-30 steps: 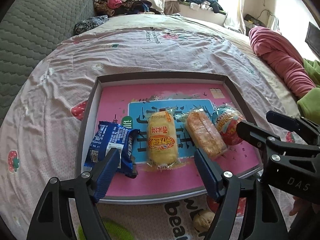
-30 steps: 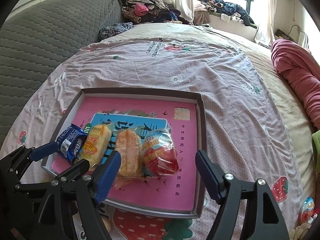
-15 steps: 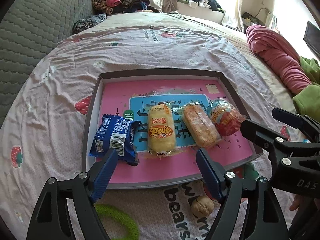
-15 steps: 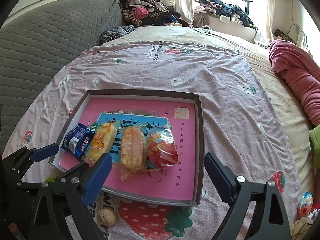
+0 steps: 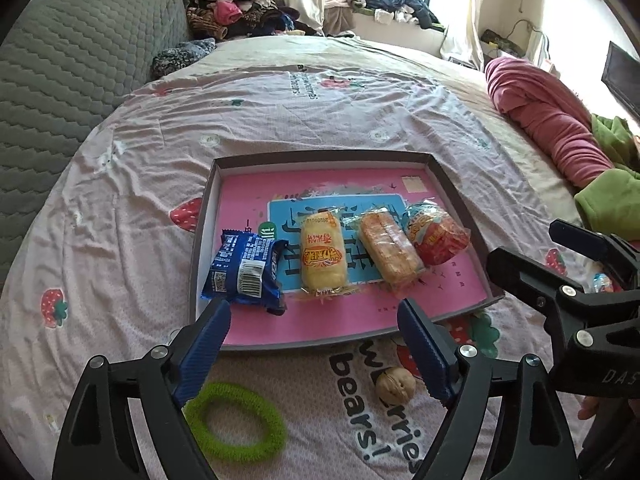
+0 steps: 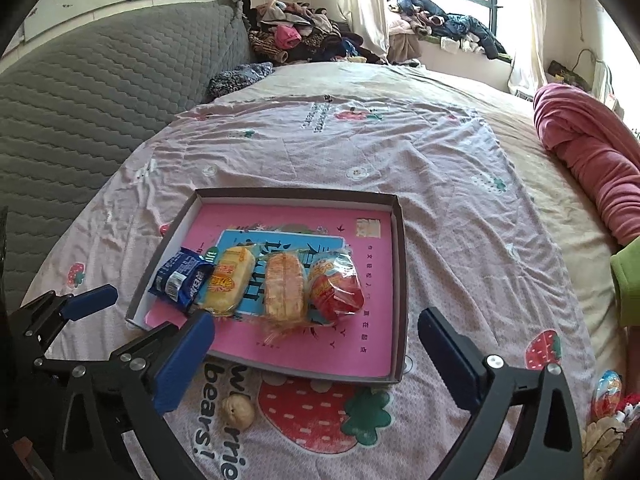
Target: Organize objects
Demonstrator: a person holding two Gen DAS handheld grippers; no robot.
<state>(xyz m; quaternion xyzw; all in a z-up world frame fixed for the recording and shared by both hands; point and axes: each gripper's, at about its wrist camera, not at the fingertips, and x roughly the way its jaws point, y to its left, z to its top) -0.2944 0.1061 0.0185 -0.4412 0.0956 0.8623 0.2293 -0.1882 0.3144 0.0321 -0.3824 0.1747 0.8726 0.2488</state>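
— Where are the snacks?
— Four packets lie side by side in the tray (image 5: pixel 456 196), beyond both grippers — the blue packet (image 5: pixel 244 270) is nearest the left gripper (image 5: pixel 316 344).
— Holding anything?
— No. Left gripper and right gripper (image 6: pixel 316 356) are spread wide, empty, above the bedsheet (image 5: pixel 132 208).

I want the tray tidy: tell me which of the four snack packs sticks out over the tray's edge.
The blue cookie pack, leftmost in the row, overhangs the tray at its left wall. The yellow cake, orange cake and red pack lie fully inside.
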